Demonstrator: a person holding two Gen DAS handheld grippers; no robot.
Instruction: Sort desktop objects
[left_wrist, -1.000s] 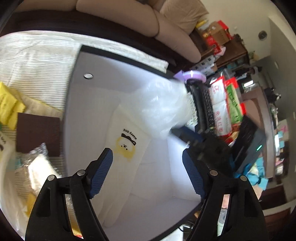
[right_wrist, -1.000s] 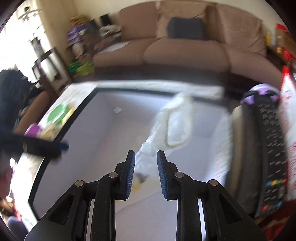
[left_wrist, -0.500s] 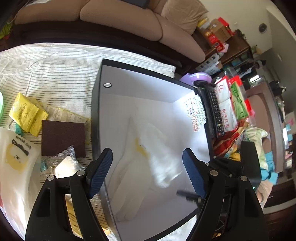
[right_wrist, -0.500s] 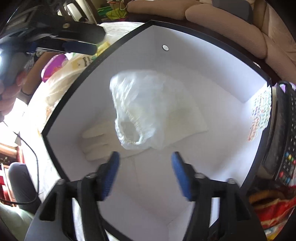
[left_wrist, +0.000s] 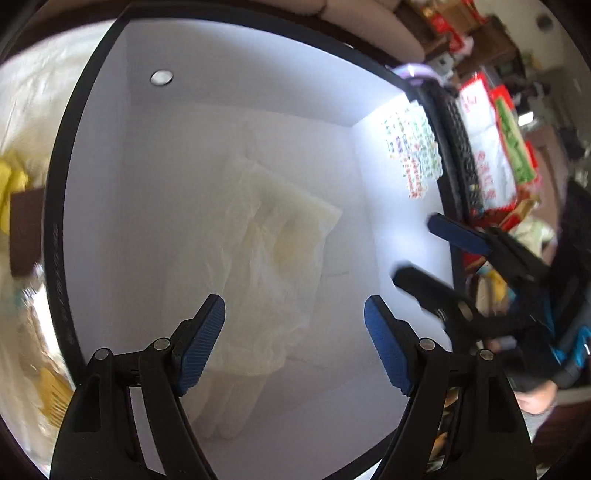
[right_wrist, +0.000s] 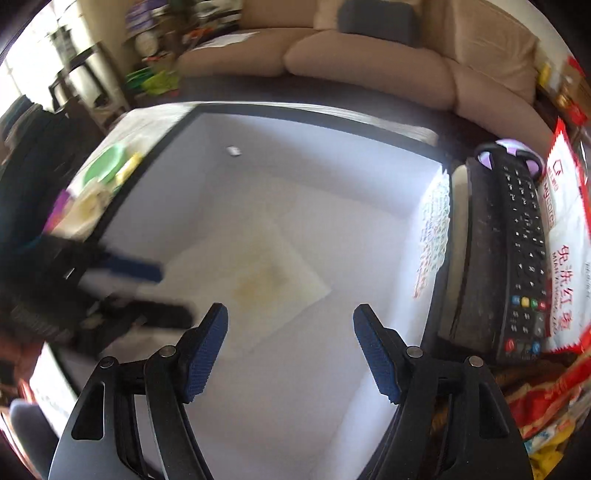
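Observation:
A black-rimmed box (left_wrist: 55, 236) with a white inside fills both views; its rim also shows in the right wrist view (right_wrist: 332, 118). On its floor lie a crumpled clear plastic bag (left_wrist: 266, 280) and a flat white packet with a yellow print (right_wrist: 266, 273). My left gripper (left_wrist: 293, 343) is open and empty above the bag. My right gripper (right_wrist: 290, 347) is open and empty above the box floor. In the left wrist view the right gripper (left_wrist: 436, 251) reaches in over the box's right wall. In the right wrist view the left gripper (right_wrist: 147, 291) shows blurred at the left.
A black remote (right_wrist: 517, 251) lies along the box's right side beside red and white snack packets (right_wrist: 565, 240). A green lid (right_wrist: 105, 168) and yellow sachets (left_wrist: 11, 192) lie on the cloth left of the box. A beige sofa (right_wrist: 369, 62) stands behind.
My right gripper opened and let go of the plastic bag, which now lies in the box on the white packet. My left gripper moved over the box.

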